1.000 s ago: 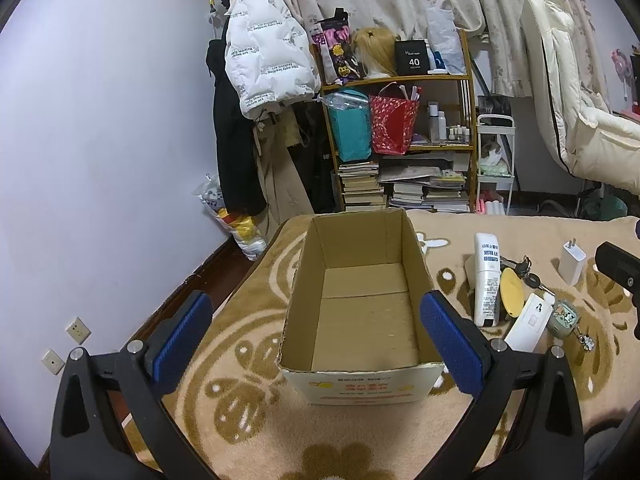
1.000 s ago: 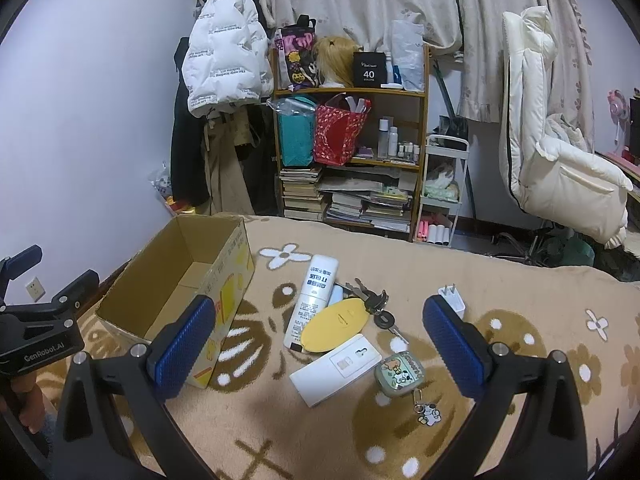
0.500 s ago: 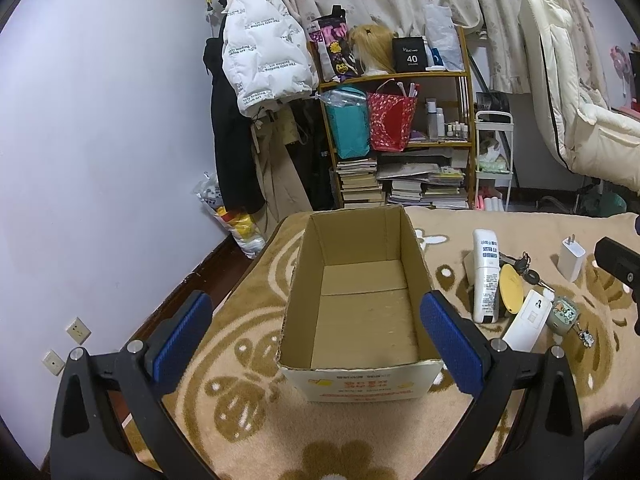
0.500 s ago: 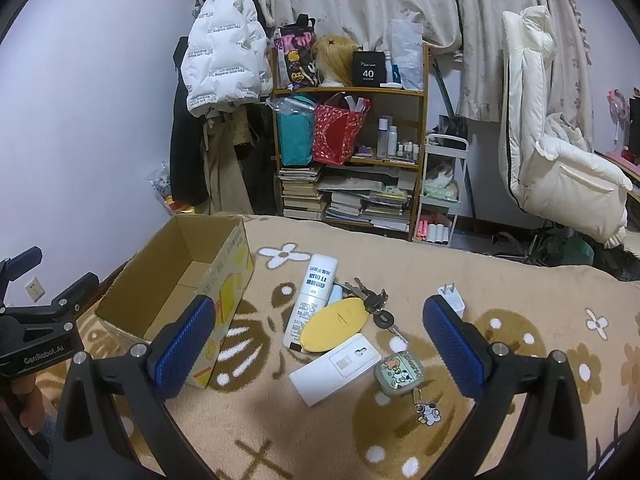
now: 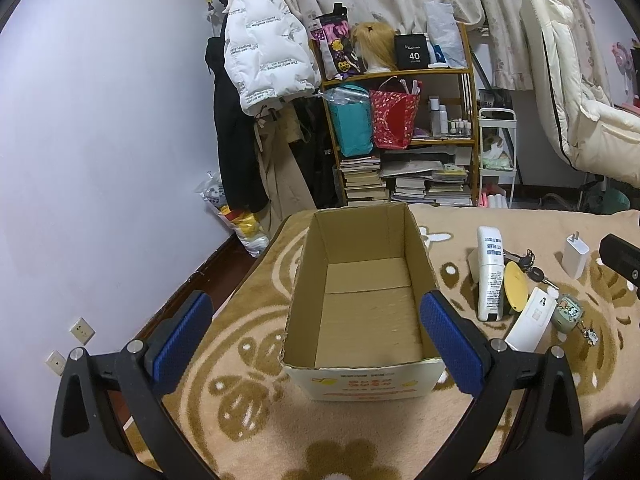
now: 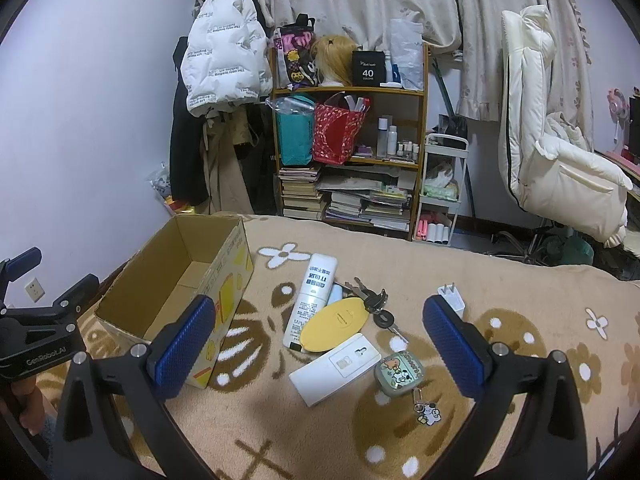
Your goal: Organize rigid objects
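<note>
hovering with jaws wide and empty, the left gripper (image 5: 316,336) frames the empty brown cardboard box (image 5: 366,300), ready to receive; the right gripper (image 6: 318,346), equally wide, faces the white tube (image 6: 310,298), yellow oval case (image 6: 338,322) and keys (image 6: 372,302) clustered right of it.

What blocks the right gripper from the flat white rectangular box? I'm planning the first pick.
Nothing visible does. The right gripper hangs open above the flat white rectangular box, which lies on the blanket. Only the yellow oval case overlaps its far end, and the green cartoon keychain case sits close beside it.
</note>
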`<action>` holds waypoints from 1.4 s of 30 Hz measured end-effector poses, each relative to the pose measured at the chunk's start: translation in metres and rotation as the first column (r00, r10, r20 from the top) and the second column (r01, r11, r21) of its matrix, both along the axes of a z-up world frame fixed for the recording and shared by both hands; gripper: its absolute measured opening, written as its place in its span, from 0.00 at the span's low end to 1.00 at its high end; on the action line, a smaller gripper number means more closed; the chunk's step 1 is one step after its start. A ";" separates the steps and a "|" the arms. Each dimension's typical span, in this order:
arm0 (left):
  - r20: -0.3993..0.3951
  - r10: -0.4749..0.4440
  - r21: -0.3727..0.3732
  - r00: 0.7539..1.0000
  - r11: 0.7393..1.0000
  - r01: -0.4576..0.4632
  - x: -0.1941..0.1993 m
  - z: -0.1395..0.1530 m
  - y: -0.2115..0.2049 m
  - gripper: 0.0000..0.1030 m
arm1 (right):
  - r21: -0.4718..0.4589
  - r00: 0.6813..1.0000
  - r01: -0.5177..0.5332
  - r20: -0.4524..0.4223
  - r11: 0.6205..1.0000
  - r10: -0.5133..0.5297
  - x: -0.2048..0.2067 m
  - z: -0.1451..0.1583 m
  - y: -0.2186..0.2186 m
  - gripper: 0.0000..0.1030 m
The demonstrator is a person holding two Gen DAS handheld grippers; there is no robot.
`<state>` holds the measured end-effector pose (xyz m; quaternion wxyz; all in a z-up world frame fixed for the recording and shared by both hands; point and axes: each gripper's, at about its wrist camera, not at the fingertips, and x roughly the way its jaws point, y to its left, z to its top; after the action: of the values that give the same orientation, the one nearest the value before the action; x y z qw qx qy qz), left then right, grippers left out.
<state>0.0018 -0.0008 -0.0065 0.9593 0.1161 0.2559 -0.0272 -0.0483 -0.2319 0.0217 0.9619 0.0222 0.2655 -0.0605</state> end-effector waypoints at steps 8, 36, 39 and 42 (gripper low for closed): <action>0.002 0.011 0.006 1.000 1.000 -0.011 0.001 0.000 0.000 1.00 | 0.000 1.000 -0.001 -0.001 1.000 0.001 0.000 0.000 0.000 1.00; 0.002 0.012 0.007 1.000 1.000 -0.012 0.002 -0.002 -0.001 1.00 | 0.002 1.000 0.005 -0.007 1.000 -0.005 0.001 -0.006 -0.001 1.00; 0.002 0.012 0.007 1.000 1.000 -0.012 0.002 -0.002 -0.001 1.00 | 0.001 1.000 0.004 -0.008 1.000 -0.004 0.001 -0.006 -0.001 1.00; 0.001 0.012 0.008 1.000 1.000 -0.012 0.002 -0.002 0.000 1.00 | 0.002 1.000 0.004 -0.007 1.000 -0.004 0.001 -0.006 -0.001 1.00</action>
<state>0.0039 -0.0010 -0.0082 0.9592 0.1184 0.2560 -0.0206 -0.0475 -0.2327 0.0153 0.9609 0.0234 0.2689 -0.0623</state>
